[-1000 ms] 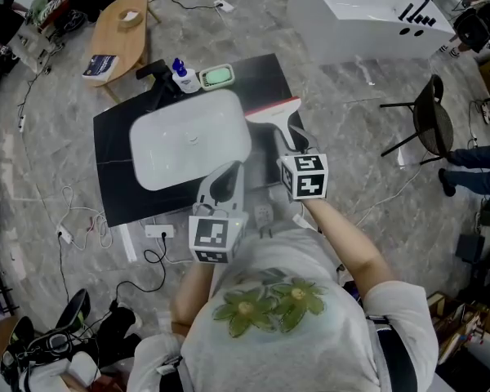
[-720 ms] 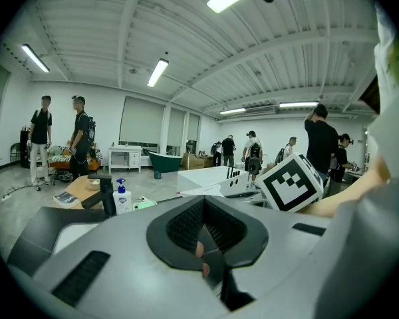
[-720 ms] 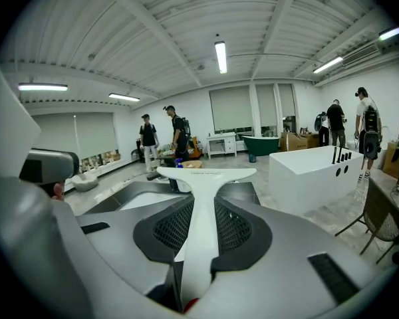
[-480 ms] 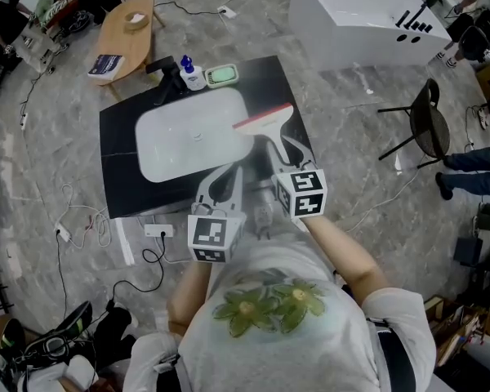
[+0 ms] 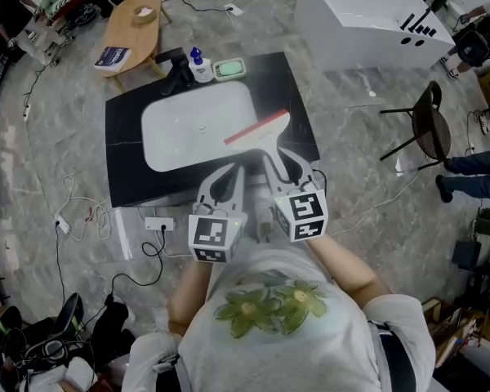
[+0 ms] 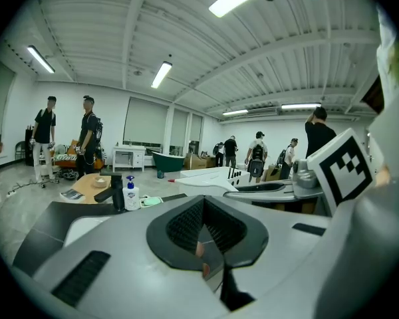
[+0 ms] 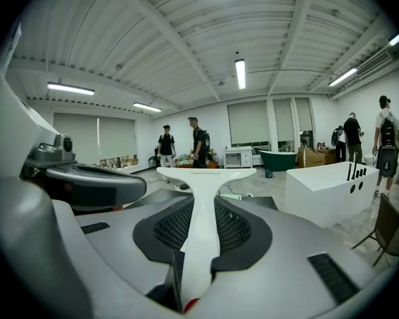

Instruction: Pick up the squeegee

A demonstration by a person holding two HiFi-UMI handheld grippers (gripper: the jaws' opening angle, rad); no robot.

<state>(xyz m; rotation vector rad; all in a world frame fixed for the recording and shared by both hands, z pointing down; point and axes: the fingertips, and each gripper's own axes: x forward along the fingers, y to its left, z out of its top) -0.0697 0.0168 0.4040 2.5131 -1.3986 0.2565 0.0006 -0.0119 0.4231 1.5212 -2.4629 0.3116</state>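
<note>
Right hand-held gripper [image 5: 279, 160]: we are gripping the squeegee [image 5: 257, 129] by its handle.
Change: it is swinging over the sink [image 5: 188, 133] now; pickup is looking done.

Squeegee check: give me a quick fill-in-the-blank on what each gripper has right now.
The right gripper grips the squeegee by its ___. The squeegee's blade edge is ___ in colour. In the head view the blade overlaps the ___ sink. The left gripper holds ___.
Missing words: handle; red; white; nothing.
</note>
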